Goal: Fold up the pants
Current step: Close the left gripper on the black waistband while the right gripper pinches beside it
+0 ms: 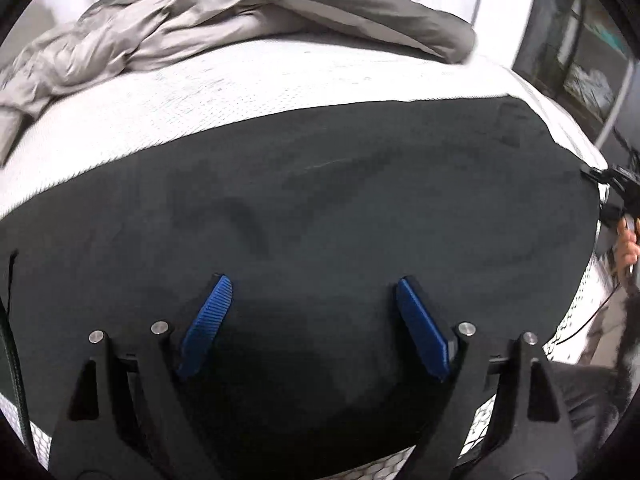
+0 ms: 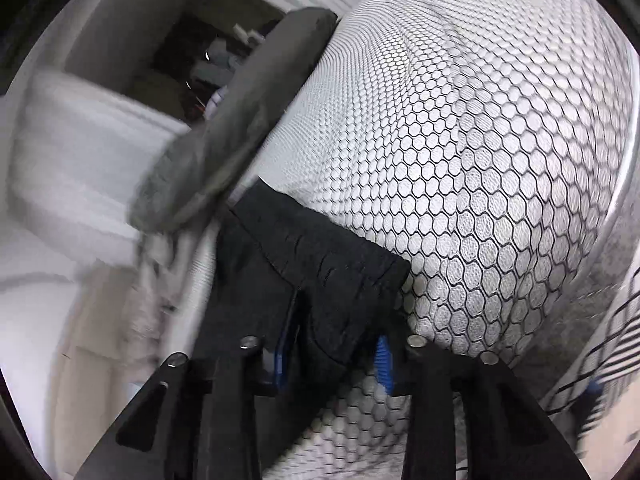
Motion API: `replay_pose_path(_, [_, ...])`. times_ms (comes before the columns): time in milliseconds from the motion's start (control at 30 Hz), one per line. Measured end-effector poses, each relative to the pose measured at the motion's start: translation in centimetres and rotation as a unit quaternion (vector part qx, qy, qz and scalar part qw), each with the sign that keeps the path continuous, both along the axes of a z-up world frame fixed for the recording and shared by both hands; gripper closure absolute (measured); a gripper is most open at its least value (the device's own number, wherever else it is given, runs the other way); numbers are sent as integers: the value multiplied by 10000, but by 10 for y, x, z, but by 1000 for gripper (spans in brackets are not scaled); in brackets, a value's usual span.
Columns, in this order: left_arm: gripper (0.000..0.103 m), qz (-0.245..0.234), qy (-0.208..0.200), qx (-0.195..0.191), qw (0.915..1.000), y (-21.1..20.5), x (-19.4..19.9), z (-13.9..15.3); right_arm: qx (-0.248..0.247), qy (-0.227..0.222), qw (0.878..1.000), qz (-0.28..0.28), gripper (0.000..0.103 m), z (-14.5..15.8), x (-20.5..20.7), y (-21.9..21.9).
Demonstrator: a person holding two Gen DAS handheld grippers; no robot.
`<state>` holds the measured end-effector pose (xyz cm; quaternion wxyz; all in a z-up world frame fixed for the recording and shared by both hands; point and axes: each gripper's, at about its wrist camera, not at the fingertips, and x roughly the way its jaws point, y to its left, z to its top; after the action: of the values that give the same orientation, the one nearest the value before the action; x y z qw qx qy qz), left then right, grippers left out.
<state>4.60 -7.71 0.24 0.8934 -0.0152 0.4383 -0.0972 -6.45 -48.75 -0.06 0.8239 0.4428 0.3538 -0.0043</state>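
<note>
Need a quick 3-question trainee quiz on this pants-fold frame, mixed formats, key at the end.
1. True or false: the left gripper has its fingers clamped on the black pants.
2. What lies between the right gripper's fingers? A) grey bedding B) an edge of the black pants C) nothing
3. Fill in: the crumpled grey bedding lies on the mattress ____ the pants, as the left wrist view shows it.

Key: 1 false, its fingers are spread apart over the fabric; 2 B; 3 beyond.

A crumpled grey duvet (image 1: pixel 168 36) lies across the far side of the white mattress (image 1: pixel 248 92). The mattress side wall (image 2: pixel 500 160) bears a black hexagon pattern.
</note>
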Motion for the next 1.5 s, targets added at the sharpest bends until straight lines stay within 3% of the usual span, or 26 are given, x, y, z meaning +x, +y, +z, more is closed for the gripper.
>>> replay_pose_path(67, [20, 24, 5, -95, 10000, 7, -4, 0, 305, -326, 9990, 26, 57, 3, 1, -3])
replay_pose_path(100, [20, 11, 0, -95, 10000, 9, -6, 0, 234, -325, 9992, 14, 62, 3, -2, -4])
replay_pose_path(133, [20, 6, 0, -93, 10000, 10, -7, 0, 59, -270, 9996, -30, 82, 6, 1, -4])
replay_pose_path(167, [20, 5, 2, -95, 10000, 12, -7, 0, -185, -222, 9996, -58, 87, 11, 7, 3])
replay_pose_path(267, [20, 49, 29, -168, 9998, 18, -11, 2, -852, -720, 9936, 193, 91, 54, 17, 37])
replay_pose_path(367, [20, 154, 68, -179, 9997, 28, -14, 5, -1057, -1299, 9802, 1055, 92, 96, 32, 92])
replay_pose_path(500, [20, 403, 100, -177, 9990, 50, -18, 9, -1176, -1651, 9326, 2988, 89, 117, 60, 218])
replay_pose_path(533, [20, 484, 105, -219, 9985, 58, -19, 10, -1134, -1596, 9163, 3495, 78, 112, 62, 247])
replay_pose_path(567, [20, 575, 118, -264, 9979, 64, -21, 10, -1050, -1394, 8923, 4165, 52, 99, 66, 282])
replay_pose_path(600, [20, 668, 136, -308, 9972, 70, -22, 11, -1032, -1201, 8742, 4590, 43, 88, 69, 303])
replay_pose_path(633, [20, 740, 161, -378, 9964, 77, -23, 11, -1168, -963, 8528, 4998, 41, 75, 69, 323])
replay_pose_path(700, [20, 767, 175, -577, 9952, 86, -25, 13, -1506, -851, 8424, 5103, 41, 67, 65, 332])
replay_pose_path(767, [20, 699, 187, -817, 9940, 89, -25, 14, -1351, -947, 8499, 5004, 40, 72, 65, 312])
replay_pose_path(833, [22, 479, 202, -1137, 9922, 84, -22, 17, -1125, -1231, 8752, 4540, 34, 88, 65, 278])
replay_pose_path(867, [32, 332, 233, -1280, 9909, 80, -19, 17, -1241, -1287, 8927, 4136, 31, 92, 67, 256])
replay_pose_path(900, [42, 149, 290, -1457, 9888, 73, -15, 18, -1413, -1227, 9027, 3875, 31, 92, 61, 240])
replay_pose_path(1000, [45, -353, 539, -1862, 9804, 47, -1, 15, -1928, -560, 9249, 3228, 32, 68, 71, 206])
replay_pose_path(1100, [45, -637, 837, -2223, 9693, 26, 17, 4, -1910, 15, 9252, 3279, 34, 37, 75, 194])
replay_pose_path(1267, [45, -620, 1058, -2718, 9545, 16, 42, -9, -2461, 51, 8998, 3602, 34, 28, 75, 197])
replay_pose_path(1367, [76, -366, 1089, -2655, 9572, 14, 53, -10, -2625, 41, 8929, 3659, 34, 26, 77, 202])
replay_pose_path(1500, [94, -148, 718, -2621, 9622, 20, 46, 3, -2572, -26, 8959, 3623, 33, 15, 73, 207])
